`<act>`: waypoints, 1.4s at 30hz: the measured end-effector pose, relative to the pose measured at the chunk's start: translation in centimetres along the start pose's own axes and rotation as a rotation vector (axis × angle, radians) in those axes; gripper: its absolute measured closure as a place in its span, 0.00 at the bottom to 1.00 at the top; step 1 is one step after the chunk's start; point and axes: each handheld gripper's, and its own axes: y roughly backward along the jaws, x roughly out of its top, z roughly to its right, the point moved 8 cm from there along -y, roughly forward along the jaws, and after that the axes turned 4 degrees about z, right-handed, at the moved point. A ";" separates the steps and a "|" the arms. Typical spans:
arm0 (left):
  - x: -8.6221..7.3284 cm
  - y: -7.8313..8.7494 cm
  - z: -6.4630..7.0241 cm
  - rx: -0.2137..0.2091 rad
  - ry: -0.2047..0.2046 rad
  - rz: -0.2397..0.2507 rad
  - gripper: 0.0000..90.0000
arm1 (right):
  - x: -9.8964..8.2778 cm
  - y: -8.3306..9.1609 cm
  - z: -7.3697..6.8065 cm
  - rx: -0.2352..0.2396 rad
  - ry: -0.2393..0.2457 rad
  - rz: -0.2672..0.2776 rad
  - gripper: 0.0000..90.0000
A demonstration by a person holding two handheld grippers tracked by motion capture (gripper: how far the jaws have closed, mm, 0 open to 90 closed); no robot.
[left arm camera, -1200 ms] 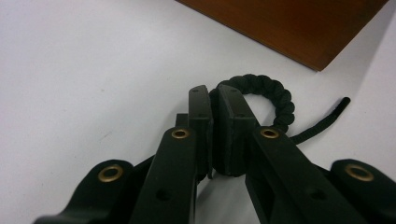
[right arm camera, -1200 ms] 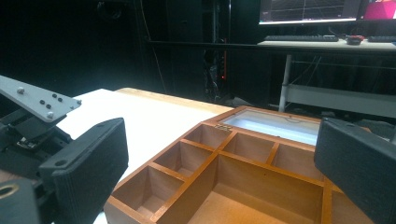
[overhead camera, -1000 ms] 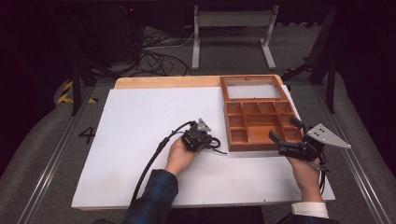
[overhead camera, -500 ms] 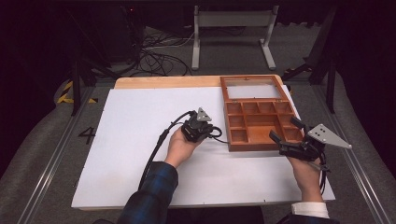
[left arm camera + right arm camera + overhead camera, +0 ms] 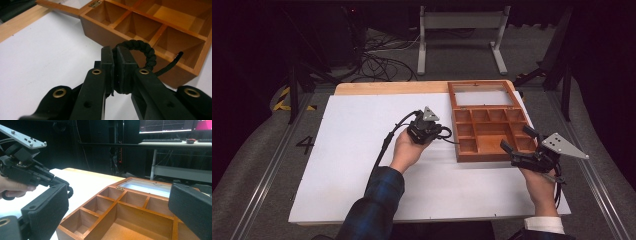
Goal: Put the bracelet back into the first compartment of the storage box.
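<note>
My left gripper point(image 5: 113, 72) is pinched on a black braided cord bracelet point(image 5: 140, 48), clamping one end so the loop arches free above the jaws and can drop cleanly. I hold it just beside the wooden compartment box point(image 5: 484, 150), probably headed for one of its cells. My right gripper point(image 5: 521, 152), spread wide, waits at the box's near corner on the desk point(image 5: 352, 165), perhaps to steady it.

Lab: dark curtains, floor cables point(image 5: 382, 62), monitors point(image 5: 172, 125).
</note>
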 end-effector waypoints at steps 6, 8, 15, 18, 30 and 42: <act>1.0 -0.4 -0.1 0.014 -0.009 0.009 0.94 | 0.0 0.0 0.1 0.000 0.000 0.001 0.04; 1.5 -0.5 -0.1 0.014 -0.007 0.019 0.94 | 0.0 0.0 0.0 0.000 -0.001 0.000 0.04; 2.7 -1.1 -0.2 0.027 -0.026 0.023 0.94 | 0.2 0.1 0.2 -0.016 -0.002 0.011 0.04; 3.1 -1.5 -0.4 0.030 -0.015 0.030 0.94 | 0.1 0.1 0.3 -0.014 -0.001 0.010 0.04; 5.3 -2.5 -1.8 0.056 0.018 0.057 0.94 | 0.1 0.0 0.1 0.004 -0.001 0.000 0.04; 6.8 -4.6 -2.4 0.070 0.037 0.051 0.93 | 0.2 0.0 0.0 0.008 -0.003 0.008 0.04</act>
